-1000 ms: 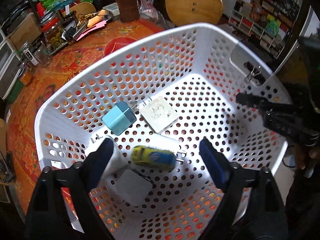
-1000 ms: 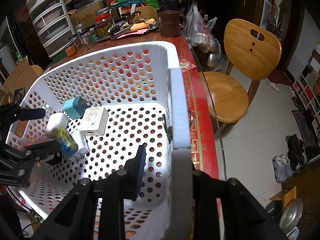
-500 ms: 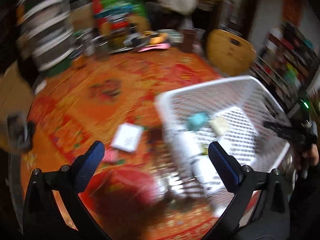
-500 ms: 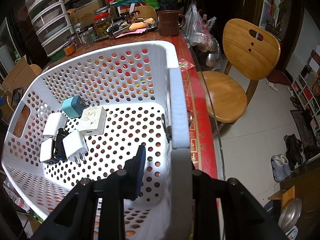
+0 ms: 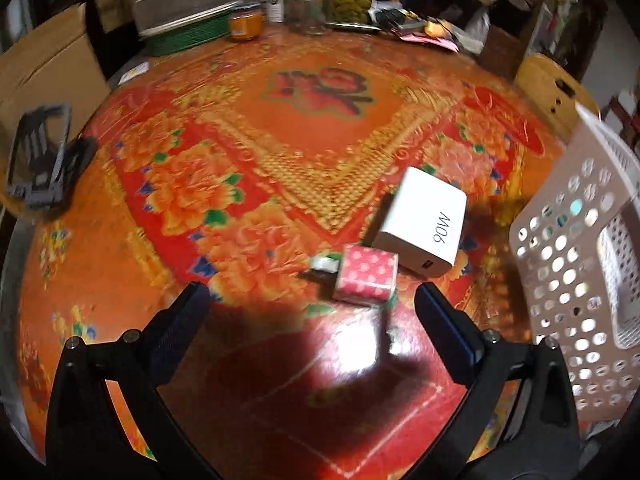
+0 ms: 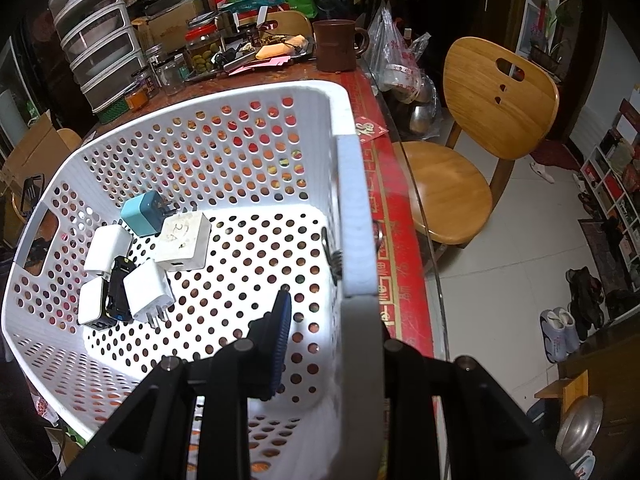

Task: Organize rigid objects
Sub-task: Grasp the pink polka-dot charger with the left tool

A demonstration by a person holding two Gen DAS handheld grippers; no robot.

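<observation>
While the right wrist view shows the right gripper (image 6: 320,320) pinching the white basket (image 6: 352,216) rim, with chargers (image 6: 148,288) inside, only the left view shows the left gripper (image 5: 312,312), spread wide and empty, above the pink dotted cube (image 5: 366,276) and white 90W charger (image 5: 426,224) on the tablecloth (image 5: 240,160). A second ago it hung inside the basket.

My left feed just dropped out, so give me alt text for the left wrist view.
The open, empty left tongs hover over an orange floral tablecloth, pointing at a pink polka-dot cube that lies beside a white 90W charger. The white perforated basket stands at the right edge, with jars and clutter along the far side of the table.
</observation>
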